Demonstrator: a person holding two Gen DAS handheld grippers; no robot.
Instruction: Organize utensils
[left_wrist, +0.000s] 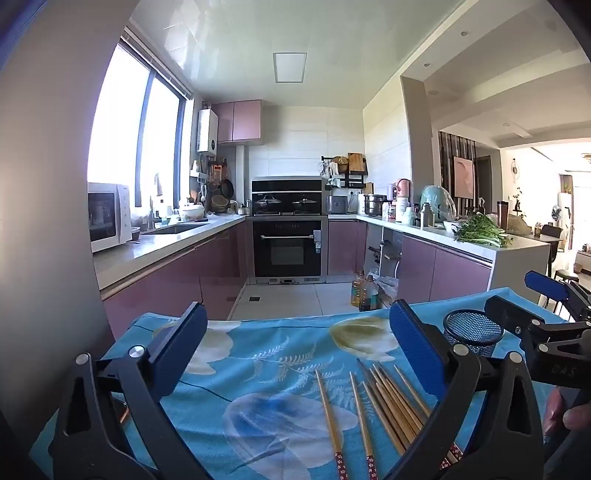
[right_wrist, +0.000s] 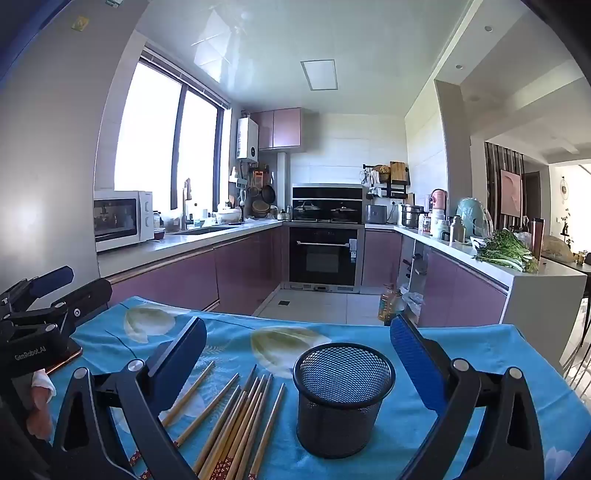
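Chopsticks (right_wrist: 236, 421) are lying loose on the cloth-covered bench (right_wrist: 480, 354), just left of the upright mesh cup (right_wrist: 343, 398), probably awaiting them. Both grippers, left (left_wrist: 295, 350) and right (right_wrist: 299, 354), are hovering with fingers spread wide, holding nothing.

left hand-held gripper (left_wrist: 295, 332) wide open | chopsticks (left_wrist: 384, 406) loose on tablecloth (left_wrist: 258, 354) | mesh cup (left_wrist: 472, 332) upright

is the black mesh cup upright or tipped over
Upright: the mesh cup stands on its base on the blue cloth, open rim facing up.
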